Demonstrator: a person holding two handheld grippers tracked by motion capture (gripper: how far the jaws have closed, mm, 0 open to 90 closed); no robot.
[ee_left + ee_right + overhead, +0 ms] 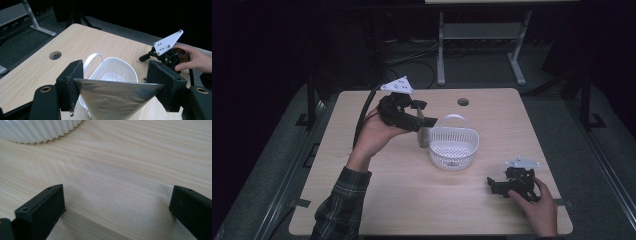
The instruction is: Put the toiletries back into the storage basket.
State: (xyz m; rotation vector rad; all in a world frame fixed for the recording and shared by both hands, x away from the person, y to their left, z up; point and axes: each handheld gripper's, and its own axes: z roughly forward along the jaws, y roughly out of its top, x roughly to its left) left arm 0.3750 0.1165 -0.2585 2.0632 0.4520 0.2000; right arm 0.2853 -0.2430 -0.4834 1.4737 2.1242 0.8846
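High view: my left gripper (424, 117) lifts a silver pouch (423, 136) beside the white basket (454, 148).
Left gripper view: jaws clamp the pouch's top edge, ready for dropping in.
Right gripper view: my jaws stand apart, resting idle on the table (120, 170).

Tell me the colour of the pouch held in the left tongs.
Silver pouch; the left gripper view shows it best.

High view: above the person's side, looking forward and down over the whole table (492, 210).
Left gripper view: raised, close over the white basket (117, 68).
Right gripper view: low at the tabletop; basket wall shared.
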